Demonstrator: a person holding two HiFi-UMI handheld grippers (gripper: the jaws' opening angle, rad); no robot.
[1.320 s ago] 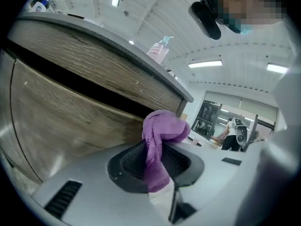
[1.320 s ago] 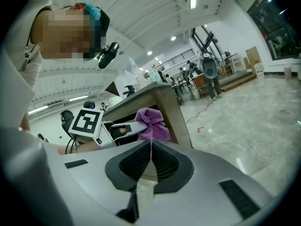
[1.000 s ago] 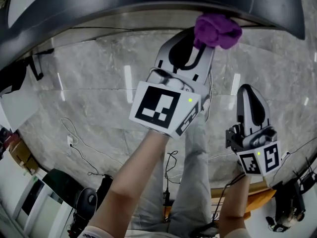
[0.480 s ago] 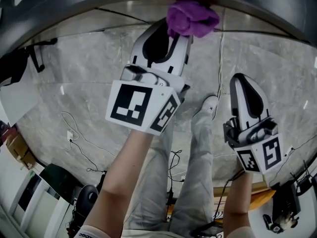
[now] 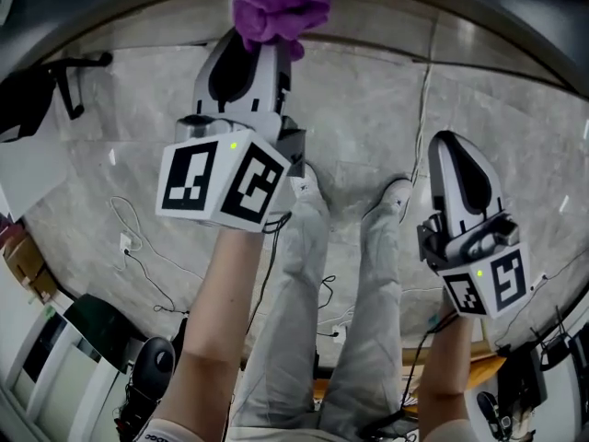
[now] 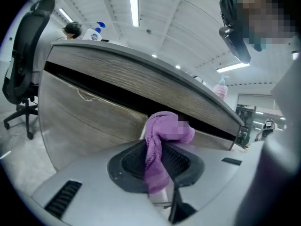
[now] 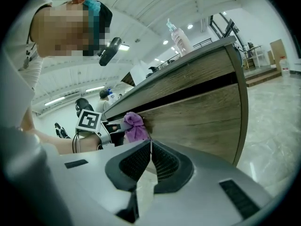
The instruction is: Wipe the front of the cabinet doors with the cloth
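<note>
Against the wooden cabinet door (image 6: 89,112), your left gripper (image 6: 159,164) holds the purple cloth (image 6: 154,132) clamped between its jaws, while your right gripper (image 7: 150,157), jaws together, grips nothing

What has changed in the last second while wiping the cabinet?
The left gripper slid the cloth leftward along the cabinet front, keeping its jaws shut on it. The right gripper hardly moved, jaws together and empty.
</note>
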